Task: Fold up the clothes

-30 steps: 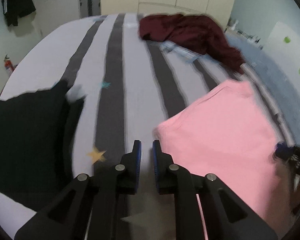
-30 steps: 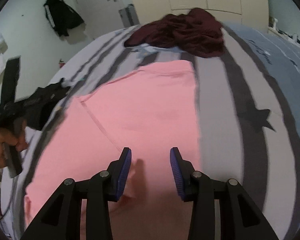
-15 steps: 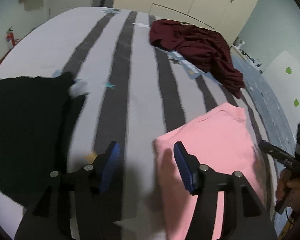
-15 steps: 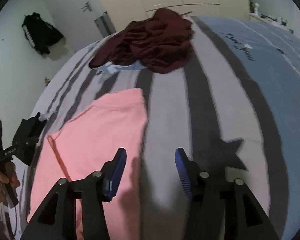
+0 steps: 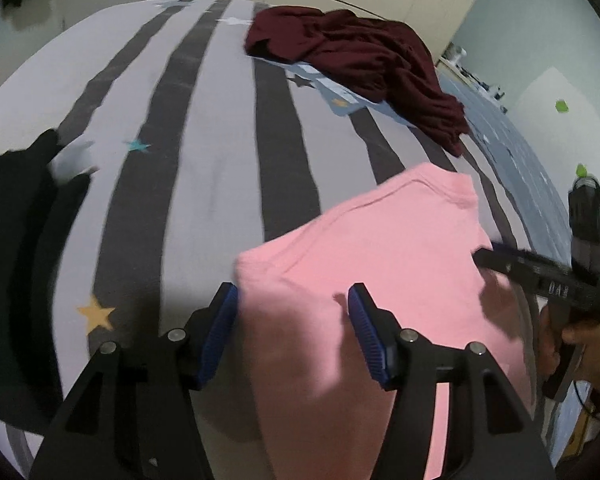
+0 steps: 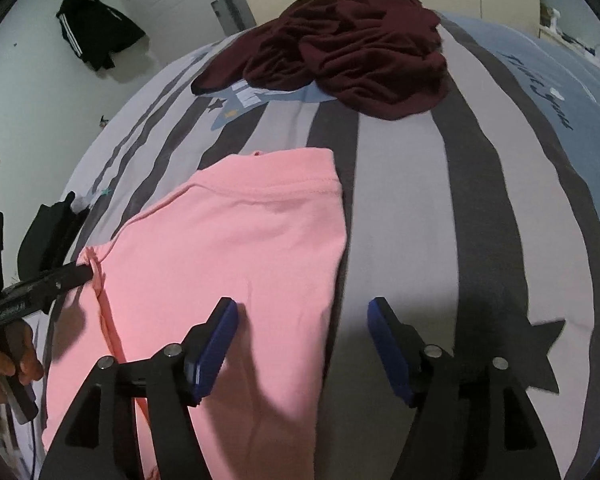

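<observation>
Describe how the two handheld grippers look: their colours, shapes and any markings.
Both the left gripper and the right gripper have matte black, angular arms with triangular cut-outs and silver round bolts. Each finger ends in a flat, ribbed blue pad. Seen from the left wrist, the right gripper's black body bears small white lettering, too blurred to read, and a bare hand grips its handle.

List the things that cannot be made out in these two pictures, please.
- Left wrist view: the near end of the pink shirt lies under the left gripper.
- Same view: the black garment is cut by the left edge.
- Right wrist view: the light blue cloth is mostly covered by the maroon garment.
- Both views: what kind of garment the maroon one is.
</observation>
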The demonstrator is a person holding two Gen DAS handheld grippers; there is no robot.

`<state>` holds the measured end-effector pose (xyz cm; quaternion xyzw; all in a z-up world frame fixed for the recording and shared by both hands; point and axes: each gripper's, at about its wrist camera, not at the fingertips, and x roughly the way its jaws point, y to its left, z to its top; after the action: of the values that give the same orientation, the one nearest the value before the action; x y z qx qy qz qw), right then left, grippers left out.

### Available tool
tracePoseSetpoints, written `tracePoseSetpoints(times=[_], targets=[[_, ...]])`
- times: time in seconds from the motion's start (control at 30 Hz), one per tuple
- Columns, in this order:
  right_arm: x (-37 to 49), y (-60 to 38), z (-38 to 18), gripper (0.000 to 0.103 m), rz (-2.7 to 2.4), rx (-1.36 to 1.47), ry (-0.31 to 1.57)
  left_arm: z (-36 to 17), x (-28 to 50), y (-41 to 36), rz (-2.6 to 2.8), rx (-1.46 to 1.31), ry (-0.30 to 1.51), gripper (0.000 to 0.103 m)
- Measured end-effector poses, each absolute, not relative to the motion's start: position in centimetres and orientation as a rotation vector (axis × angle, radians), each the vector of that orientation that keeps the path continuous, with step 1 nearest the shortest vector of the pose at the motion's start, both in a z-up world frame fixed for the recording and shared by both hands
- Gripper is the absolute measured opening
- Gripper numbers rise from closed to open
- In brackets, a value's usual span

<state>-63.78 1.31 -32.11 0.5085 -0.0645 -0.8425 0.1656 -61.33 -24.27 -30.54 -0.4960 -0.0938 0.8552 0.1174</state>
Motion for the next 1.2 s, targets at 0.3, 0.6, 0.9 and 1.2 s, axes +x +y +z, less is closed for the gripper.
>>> tracePoseSetpoints(times=[0.3, 0.6, 0.9, 1.2], targets=[[-66.0, 0.1, -32.0, 0.032, -2.389, 1.442, -0.160, -30.8, -62.1, -24.7, 2.498, -1.477, -0.326, 0.014], [-65.6, 0.9, -29.9, 0.004, -2.403, 1.390, -0.214, -27.3, -60.4, -24.5, 2.568, -1.356, -0.284, 0.009], [-58.7, 2.4, -22.9, 0.004, -2.448, 1.177, -0.201, -19.7, -52.0, -23.9, 2.649, -1.115, -0.286, 0.009], [-43.0, 4.9, -17.2, 0.004, -2.393, 1.030, -0.133, -16.4, -33.7, -21.9, 2.709, -1.100, -0.258, 0.009]])
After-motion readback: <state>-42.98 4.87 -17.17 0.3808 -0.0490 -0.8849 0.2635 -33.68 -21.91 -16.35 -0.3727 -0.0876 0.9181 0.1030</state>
